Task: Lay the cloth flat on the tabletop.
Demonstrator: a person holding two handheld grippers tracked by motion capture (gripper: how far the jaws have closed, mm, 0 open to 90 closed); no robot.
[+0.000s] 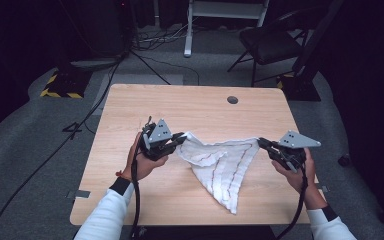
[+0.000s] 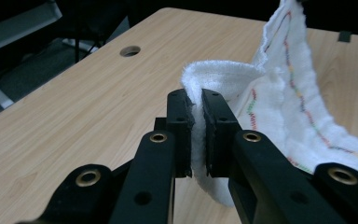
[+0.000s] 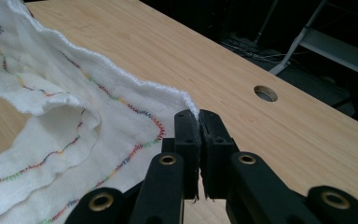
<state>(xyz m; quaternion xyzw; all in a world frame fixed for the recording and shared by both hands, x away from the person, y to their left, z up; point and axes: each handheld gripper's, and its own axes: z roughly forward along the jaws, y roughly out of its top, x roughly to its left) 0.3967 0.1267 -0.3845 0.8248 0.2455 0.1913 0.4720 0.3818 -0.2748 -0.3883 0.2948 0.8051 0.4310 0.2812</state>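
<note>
The white cloth [image 1: 222, 167], stitched with coloured lines, hung between two corners above the wooden surface [image 1: 130, 170]. The left hand-held gripper [image 1: 179, 140] was clamped on one corner, its jaws pressed tight on a fold of fabric; the right hand-held gripper [image 1: 263, 143] was clamped on the opposite corner. The pinched corners were hidden between the jaws. The cloth's lowest point drooped near the surface's front edge; whether it touched was unclear.

One white cloth [image 1: 220, 167], two claws: left [image 1: 181, 138], right [image 1: 261, 142]; one table [image 1: 190, 107], one chair [image 1: 270, 42]
</note>
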